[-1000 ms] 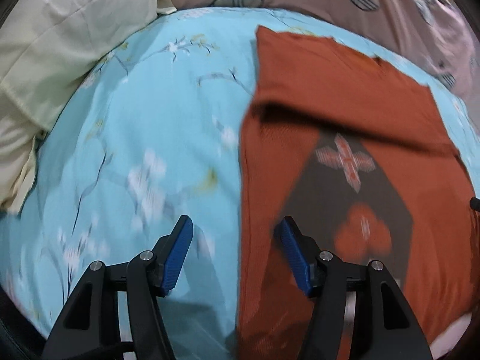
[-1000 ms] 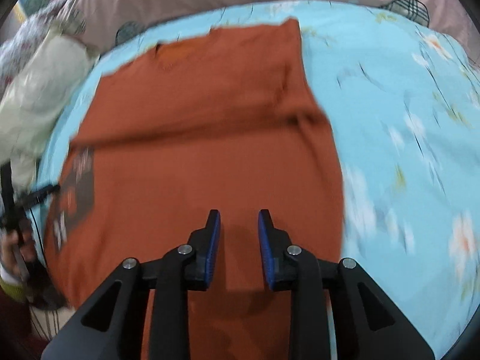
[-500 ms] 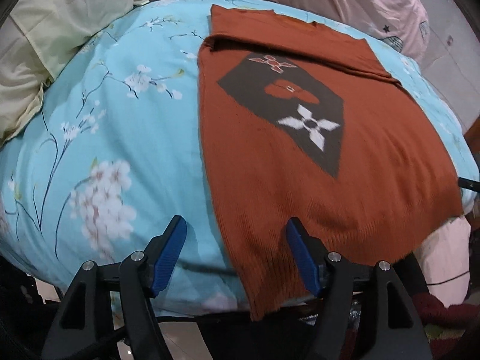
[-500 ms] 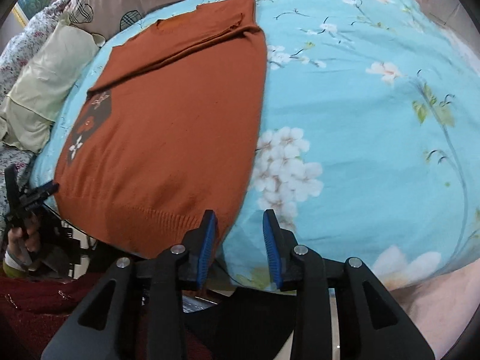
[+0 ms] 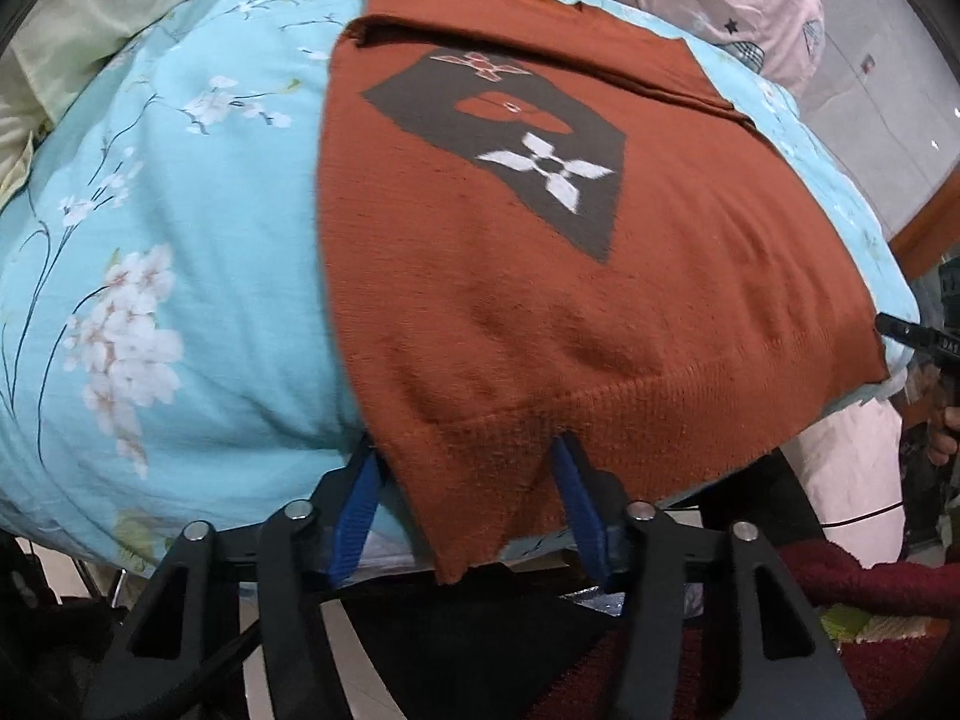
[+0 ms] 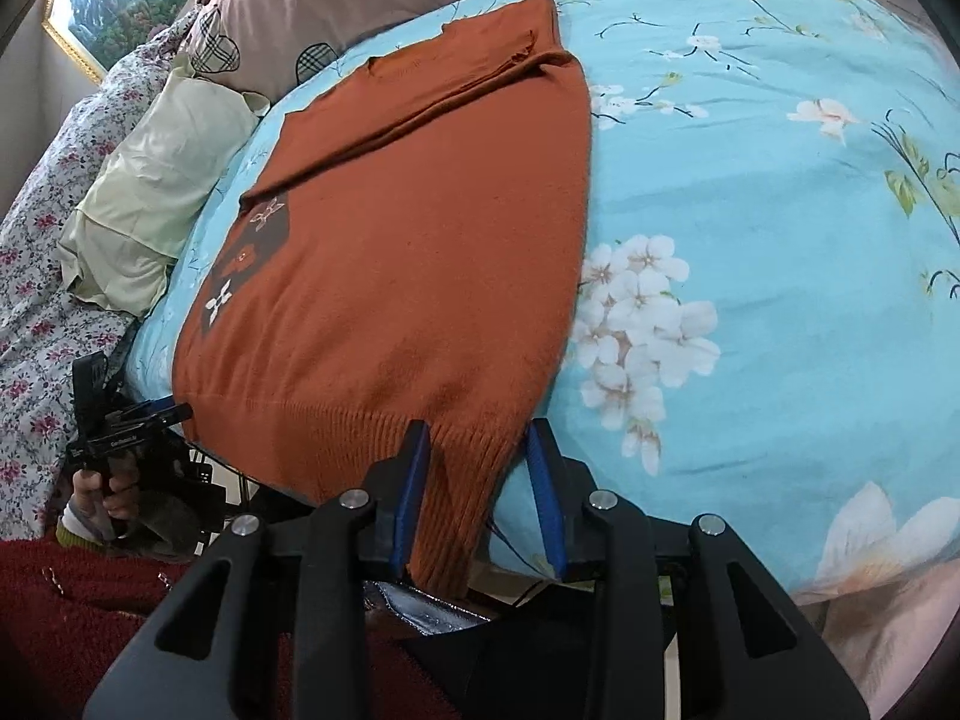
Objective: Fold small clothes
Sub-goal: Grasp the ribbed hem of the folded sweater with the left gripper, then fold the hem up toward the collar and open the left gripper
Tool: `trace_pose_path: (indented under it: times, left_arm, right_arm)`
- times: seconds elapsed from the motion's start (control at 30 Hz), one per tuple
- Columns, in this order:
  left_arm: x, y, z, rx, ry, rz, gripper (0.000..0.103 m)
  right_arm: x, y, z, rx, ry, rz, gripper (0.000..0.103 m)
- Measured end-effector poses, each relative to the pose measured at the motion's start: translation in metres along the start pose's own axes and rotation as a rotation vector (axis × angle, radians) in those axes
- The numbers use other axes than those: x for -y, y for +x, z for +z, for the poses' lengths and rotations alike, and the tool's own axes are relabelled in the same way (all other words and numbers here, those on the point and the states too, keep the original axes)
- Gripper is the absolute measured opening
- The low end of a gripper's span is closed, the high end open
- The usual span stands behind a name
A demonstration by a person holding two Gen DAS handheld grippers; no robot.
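Observation:
An orange knitted sweater (image 5: 540,300) lies flat on the light blue floral bedspread (image 5: 180,210), with its sleeves folded across the chest at the far end. A dark patch with flower motifs (image 5: 540,138) faces up. The ribbed hem hangs over the near bed edge. My left gripper (image 5: 468,498) is open, and the hem's left corner hangs between its blue fingers. In the right wrist view the sweater (image 6: 408,240) stretches away, and my right gripper (image 6: 477,492) is open around the hem's right corner. Each gripper appears in the other's view, the left gripper (image 6: 132,420) and the right gripper (image 5: 912,336).
A pale yellow pillow (image 6: 156,192) lies left of the sweater, with pink patterned pillows (image 6: 312,6) behind it and a floral cover (image 6: 36,276) further left. A framed picture (image 6: 102,0) hangs on the wall. A dark red garment (image 6: 72,612) on the person is below the bed edge.
Both grippers have drawn back from over the sweater to the near bed edge and dropped lower. They now straddle the hem's corners. The sweater lies as before.

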State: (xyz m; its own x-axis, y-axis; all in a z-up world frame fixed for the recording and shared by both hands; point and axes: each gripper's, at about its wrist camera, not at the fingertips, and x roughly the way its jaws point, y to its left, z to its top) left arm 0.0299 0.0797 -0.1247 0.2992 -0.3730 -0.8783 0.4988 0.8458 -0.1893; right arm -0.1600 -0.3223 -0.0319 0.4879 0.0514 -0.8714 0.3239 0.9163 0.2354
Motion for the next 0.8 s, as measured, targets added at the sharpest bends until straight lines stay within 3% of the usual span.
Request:
trace_pose_path:
  times: [0.1,0.13,0.17,0.3,0.5,0.8]
  left_arm:
    - [-0.001,-0.002,-0.001,0.006,0.013,0.008,0.035]
    - [-0.003,-0.003,-0.001,0.004,0.008,-0.012,0.016]
    - [-0.005,-0.005,-0.002,0.0,0.001,-0.035,0.009]
    - [-0.003,-0.013,-0.005,0.017,0.011,-0.034,0.008]
    - [-0.01,-0.039,-0.001,0.076,-0.057,-0.092,0.006]
    - [-0.005,-0.084,0.062,0.261,-0.054,-0.131,0.005]
  right_arm:
    - [-0.005,0.003,-0.001,0.001,-0.013,0.001,0.03]
    - [-0.008,0.004,-0.002,-0.003,-0.021,0.0,0.024]
    - [-0.009,0.005,-0.003,-0.011,-0.028,0.01,0.013]
    - [-0.005,0.003,-0.005,0.0,-0.007,0.036,0.012]
    - [0.001,-0.009,-0.004,0.04,0.037,0.095,0.011]
    - [-0.013,-0.035,0.045,0.184,0.032,0.141,0.01]
